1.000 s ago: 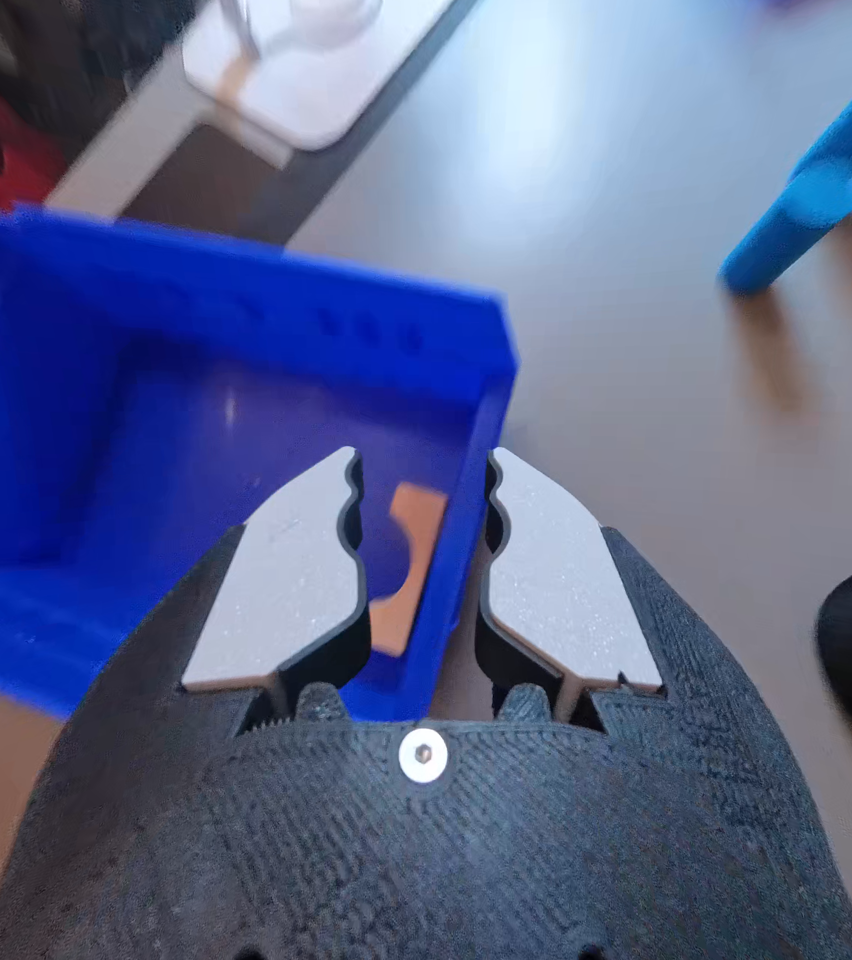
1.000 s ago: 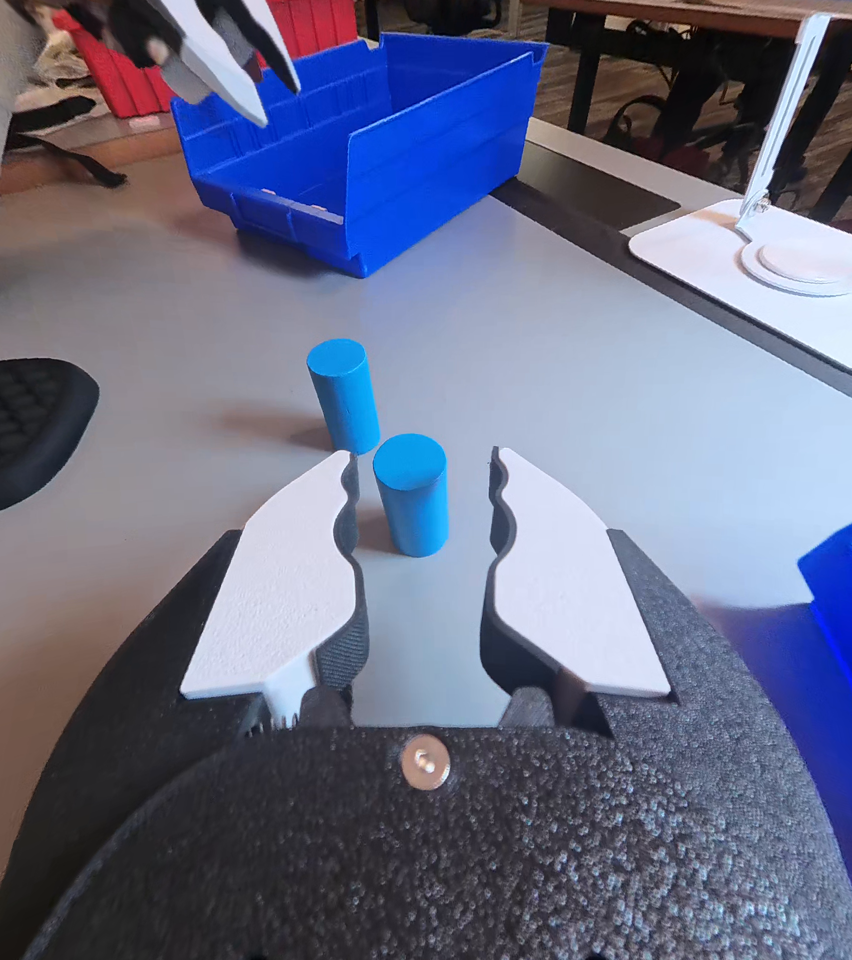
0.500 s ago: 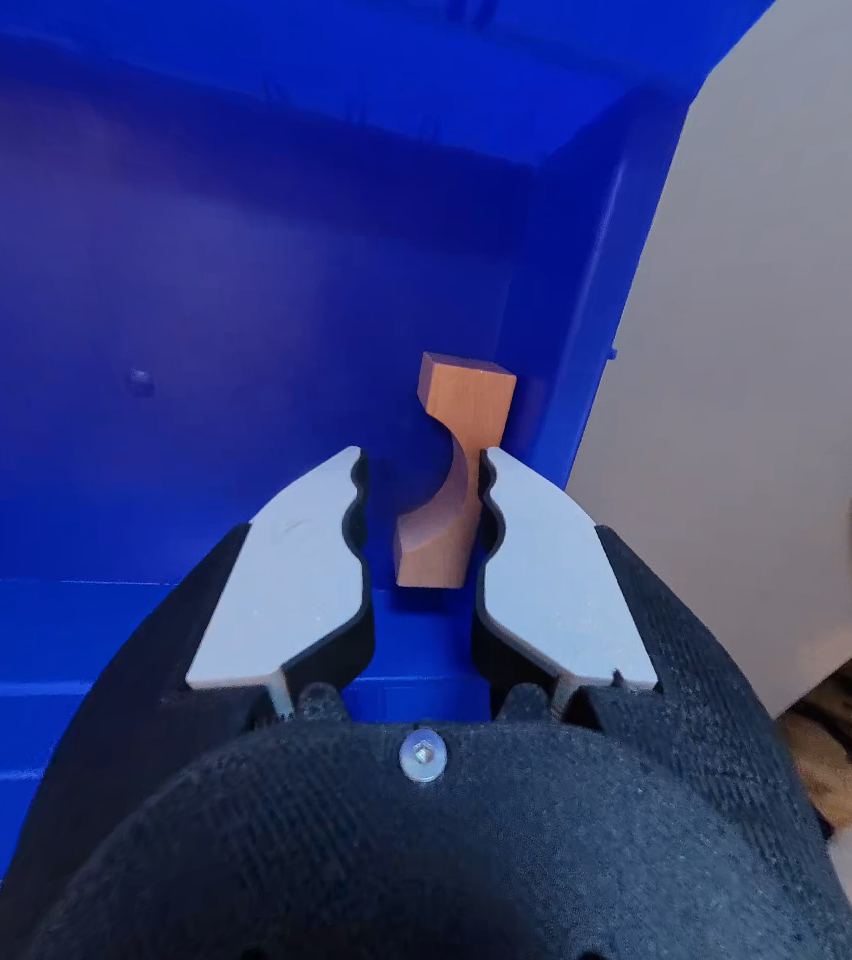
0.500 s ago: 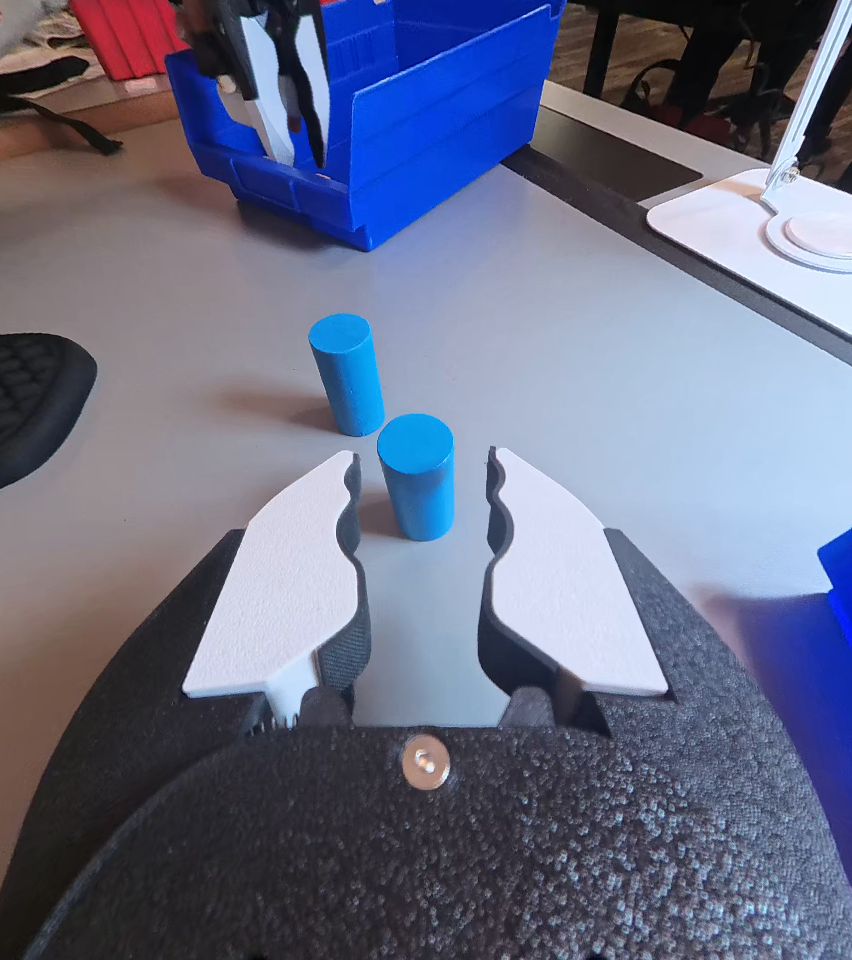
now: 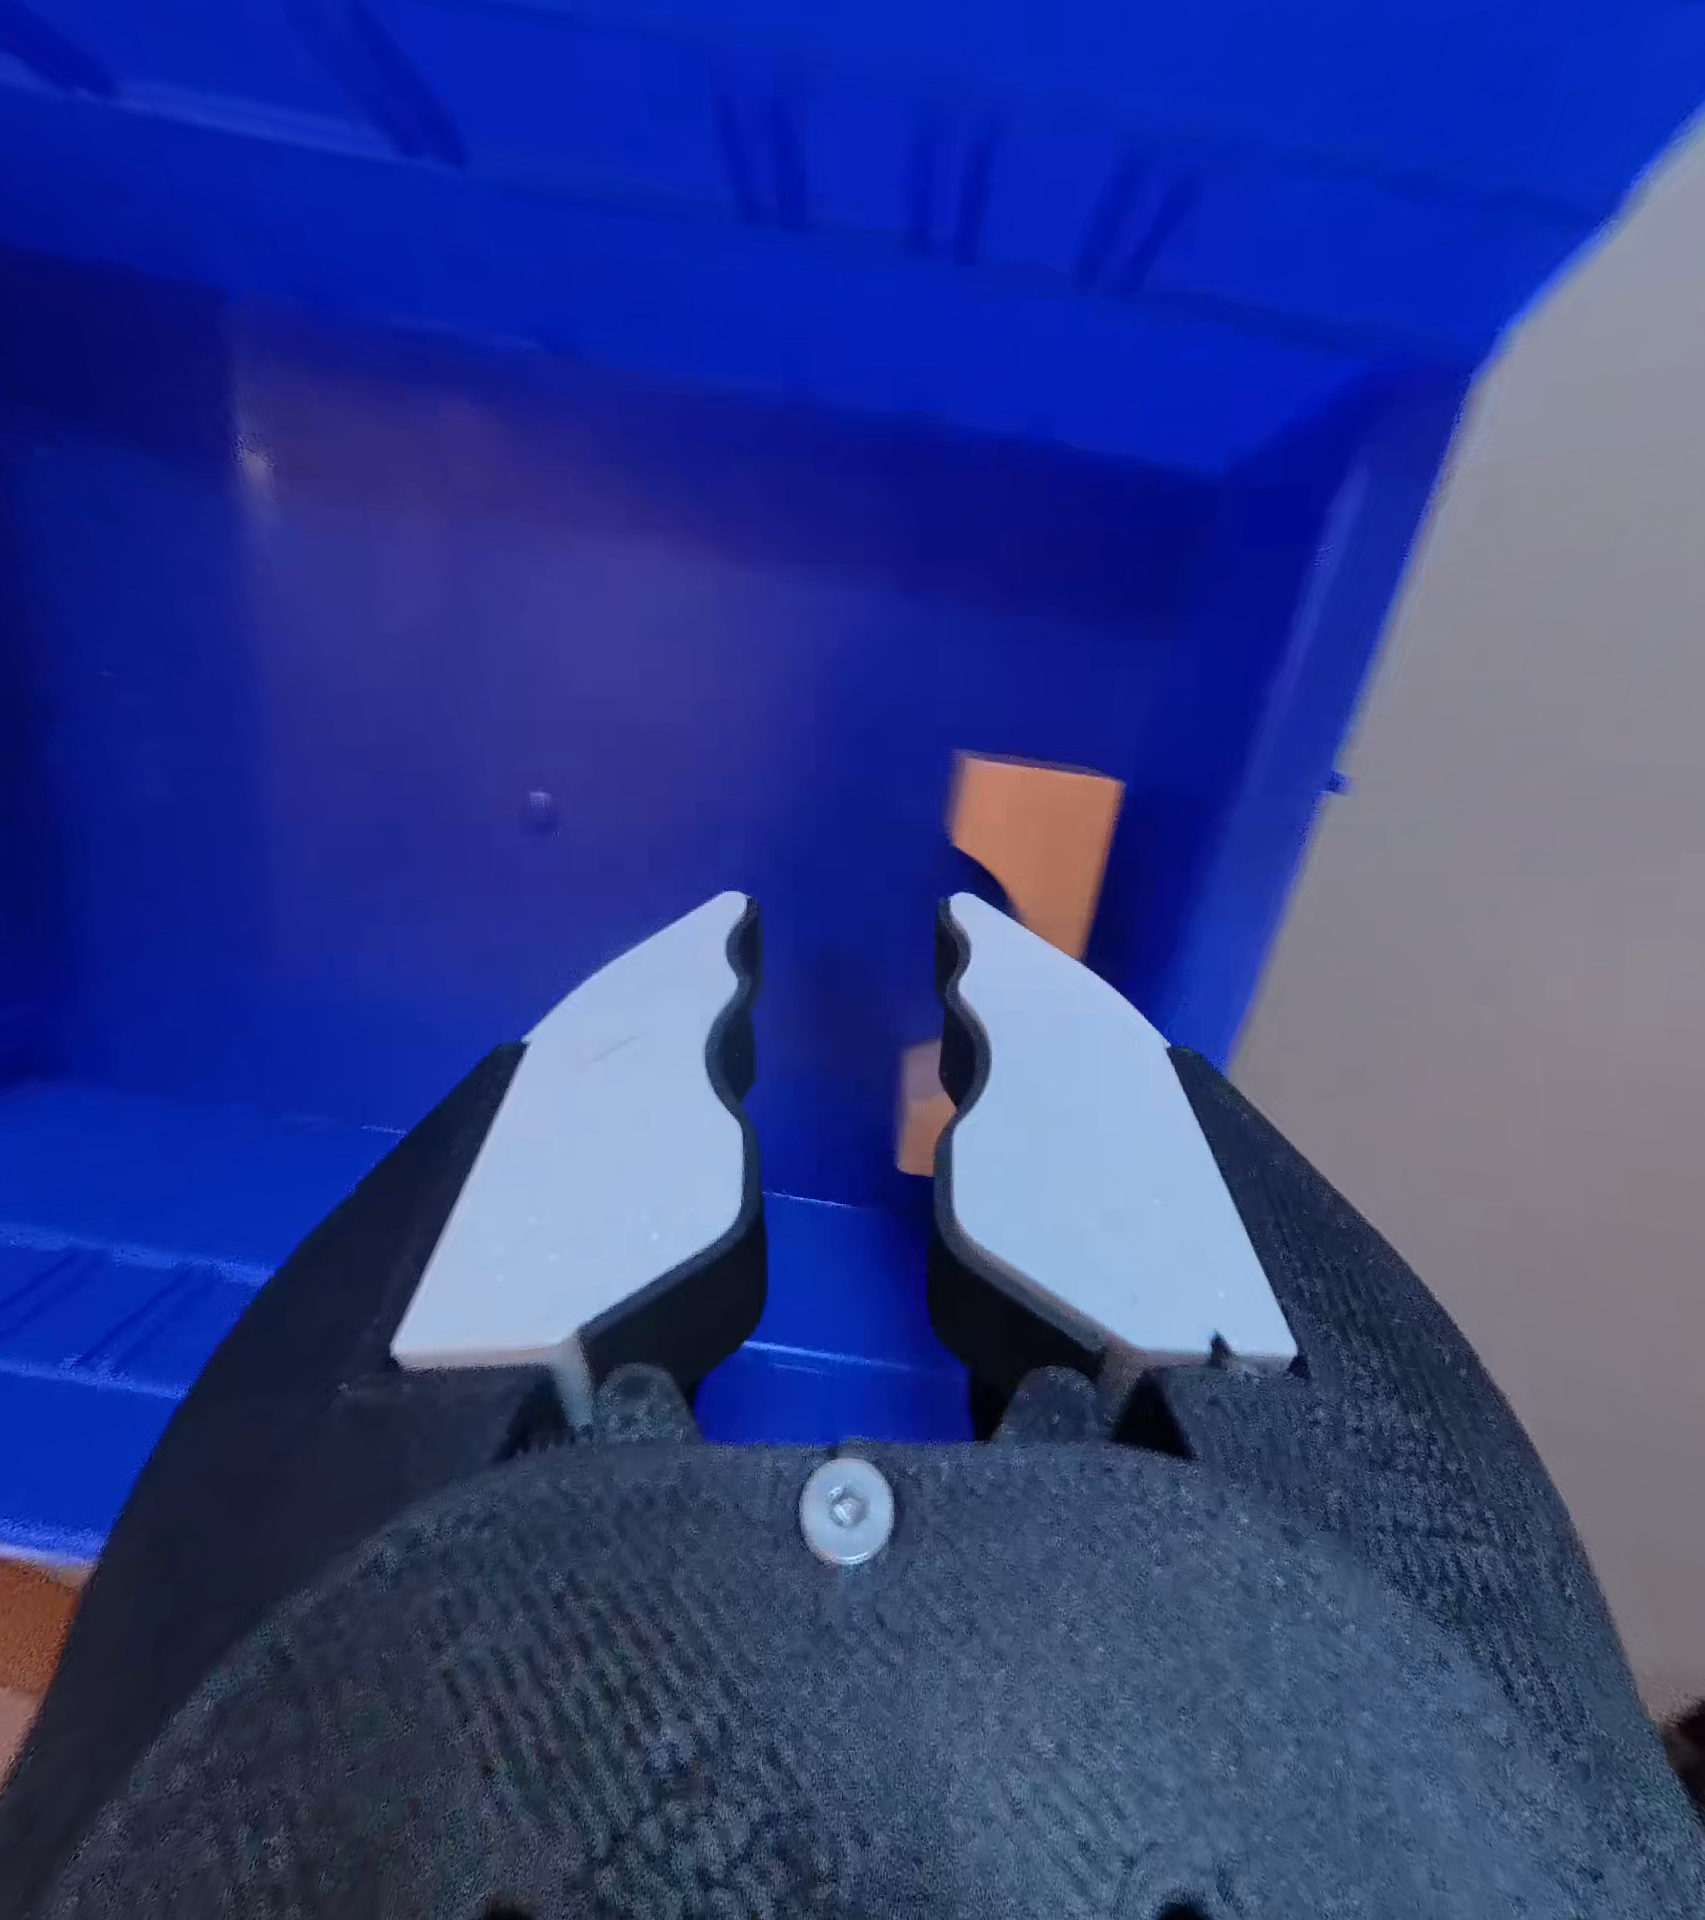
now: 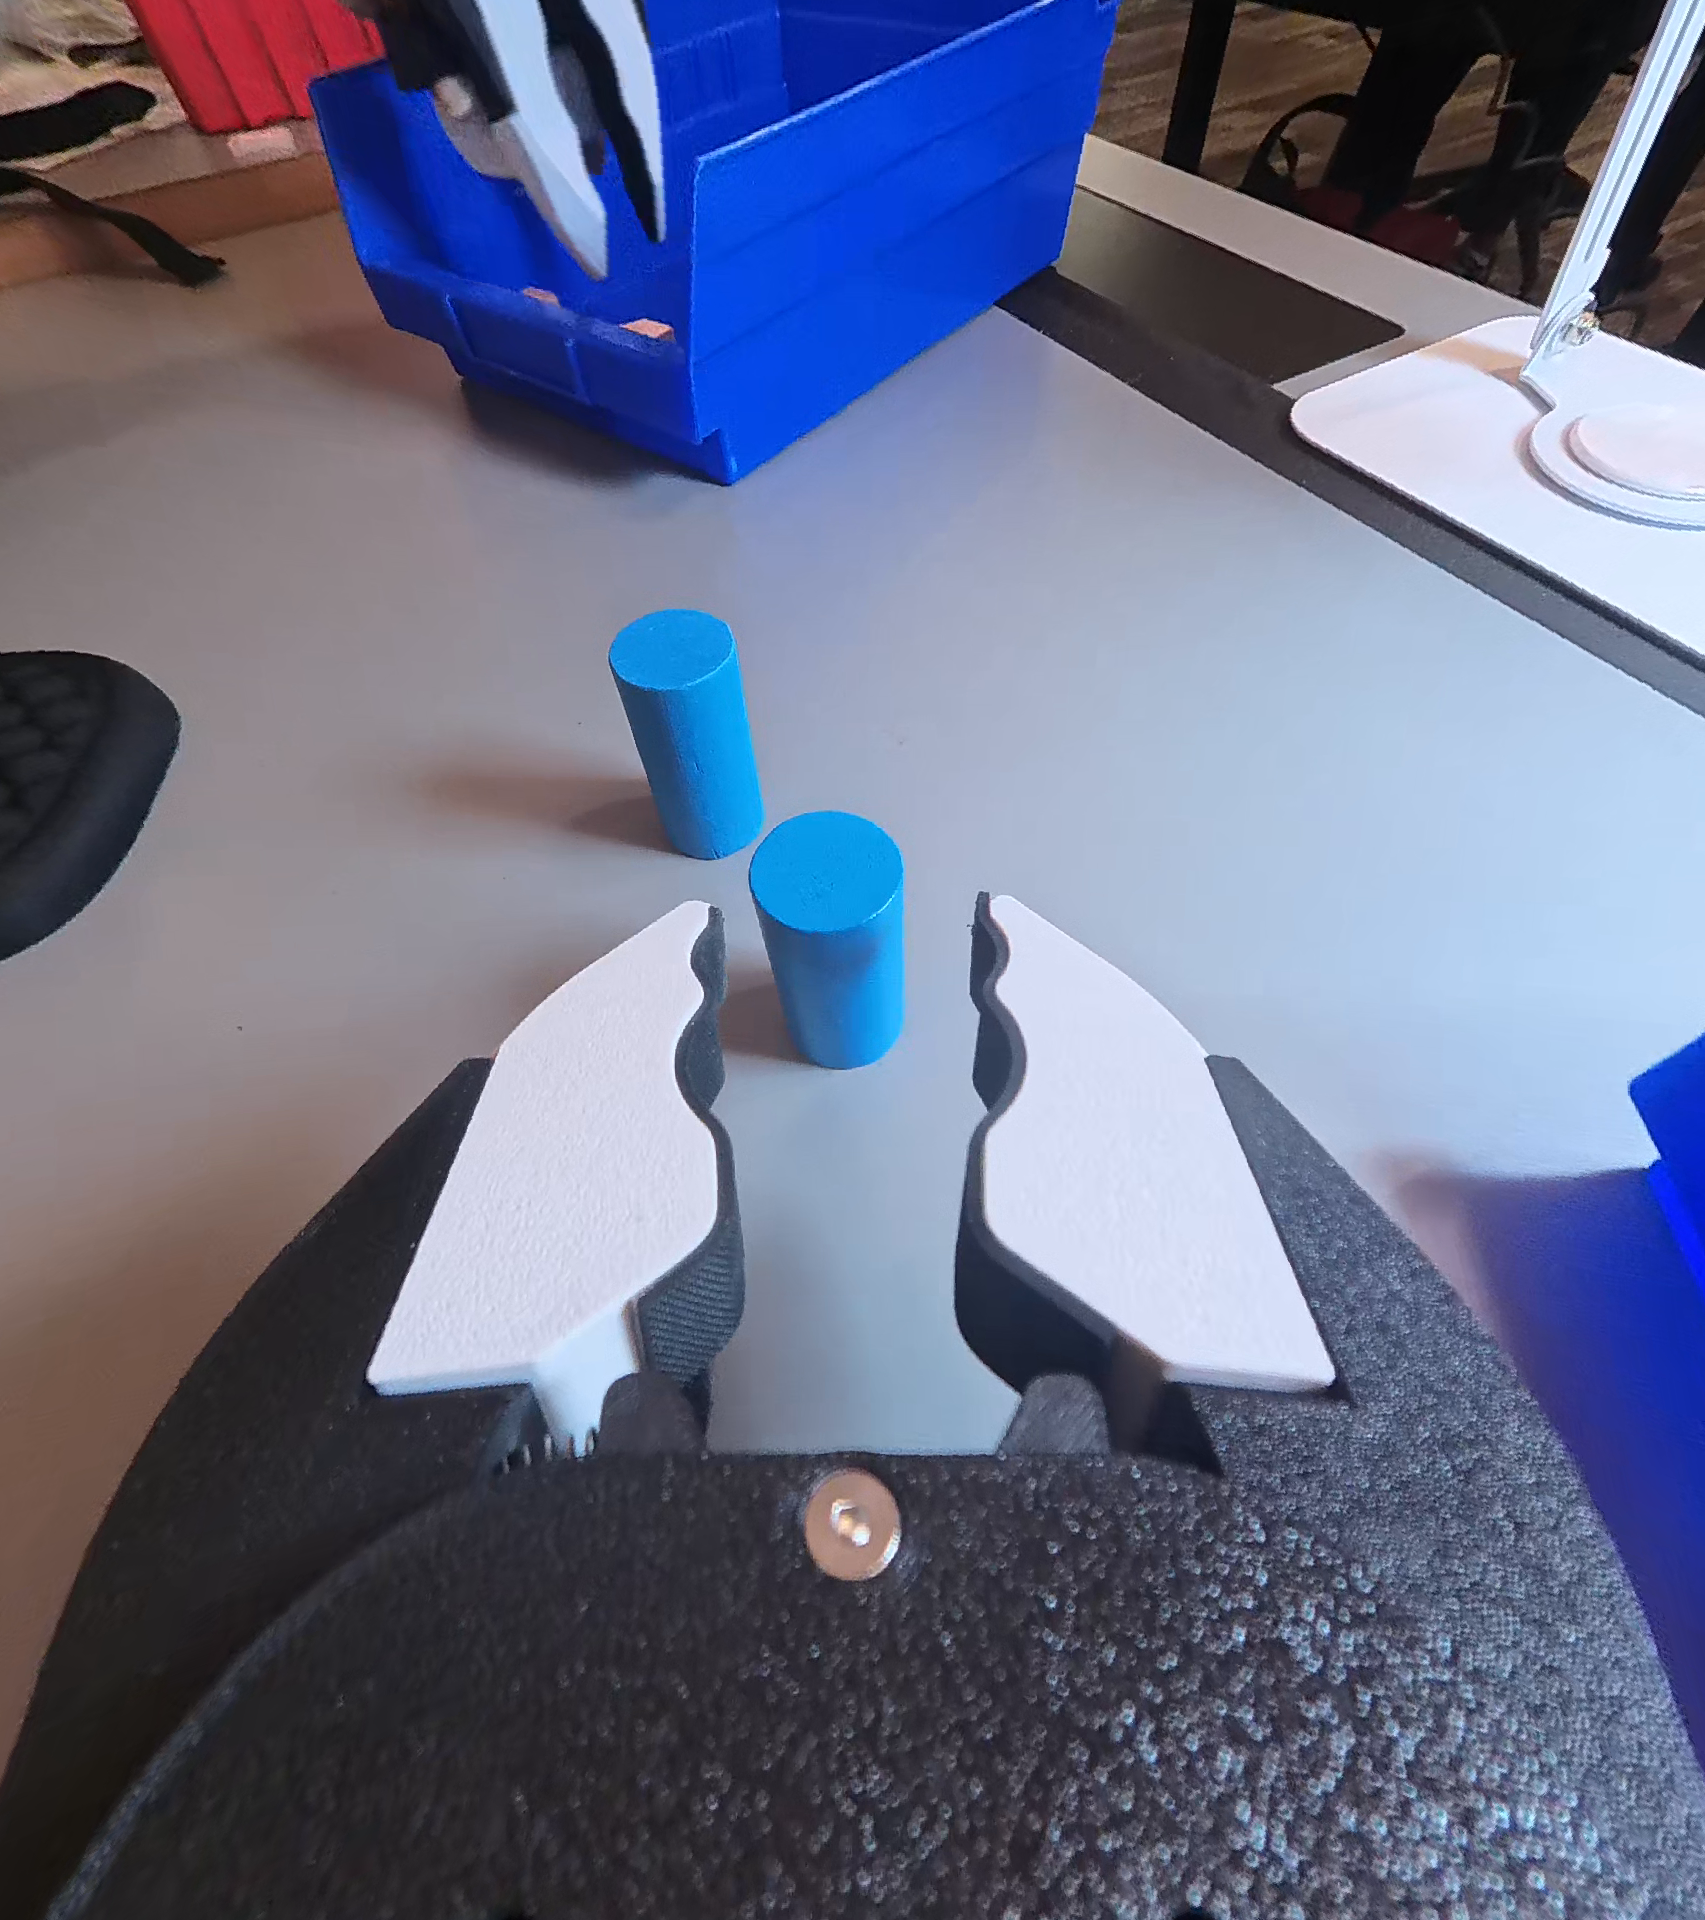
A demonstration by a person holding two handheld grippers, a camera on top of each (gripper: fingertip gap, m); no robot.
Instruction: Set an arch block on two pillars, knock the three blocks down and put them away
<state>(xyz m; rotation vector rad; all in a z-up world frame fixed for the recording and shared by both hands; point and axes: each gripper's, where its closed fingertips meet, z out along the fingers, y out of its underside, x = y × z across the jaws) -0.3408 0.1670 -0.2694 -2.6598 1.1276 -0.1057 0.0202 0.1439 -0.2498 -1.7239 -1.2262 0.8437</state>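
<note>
Both jaws apart, nothing gripped.

No text, label, brand, number or sign can be read in either view.
</note>
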